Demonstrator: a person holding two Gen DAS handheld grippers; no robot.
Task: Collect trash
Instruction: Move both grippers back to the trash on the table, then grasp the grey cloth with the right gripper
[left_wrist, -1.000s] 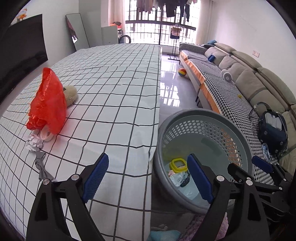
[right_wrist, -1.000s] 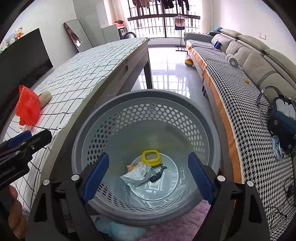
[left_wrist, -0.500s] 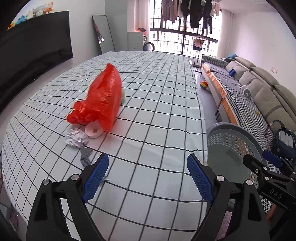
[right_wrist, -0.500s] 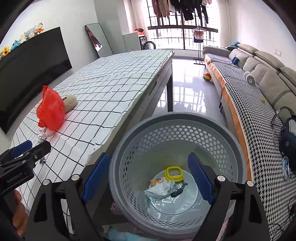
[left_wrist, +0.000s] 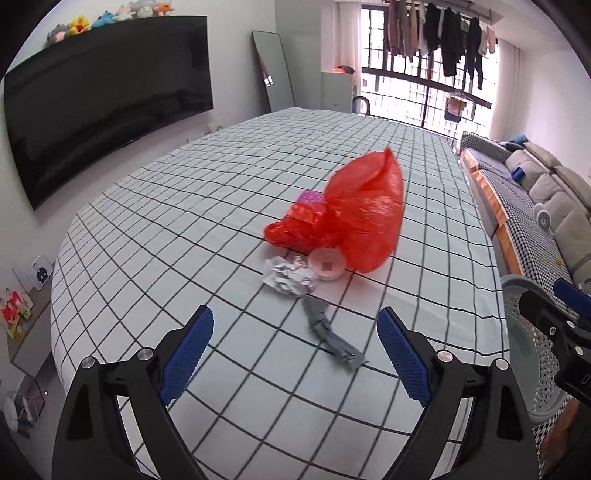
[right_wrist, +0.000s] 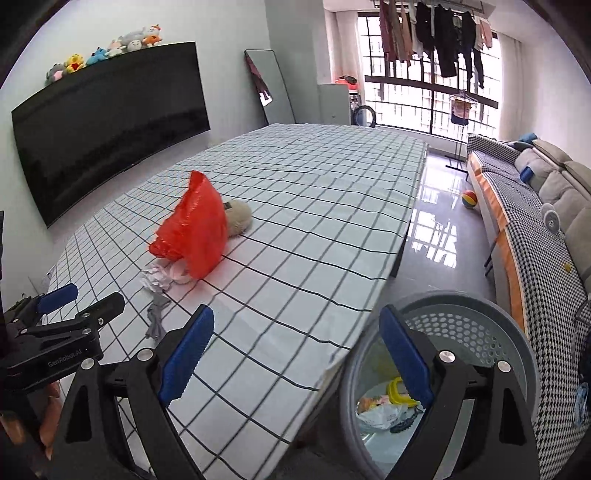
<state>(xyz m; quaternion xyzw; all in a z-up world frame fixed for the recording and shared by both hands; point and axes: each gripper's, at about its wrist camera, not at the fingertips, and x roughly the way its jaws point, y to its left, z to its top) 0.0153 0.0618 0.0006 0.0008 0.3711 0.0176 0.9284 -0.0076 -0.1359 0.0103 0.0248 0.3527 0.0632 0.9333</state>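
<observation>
From the left wrist, the left gripper hangs wide open and empty over the checked tablecloth; the limp grey scrap lies between its fingers and could slide or drag the cloth if pinched low. Beyond lie crumpled paper, a white cup and a glossy red plastic bag. From the right wrist, the right gripper is likewise open and empty beside the perforated grey basket, which already holds wrappers.

Both views off basket, tableward.

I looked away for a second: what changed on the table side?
Both tongs swung from the basket toward the table: left tongs now face the grey scrap, right tongs straddle the table edge. Both stay open and empty; the trash hasn't moved.
</observation>
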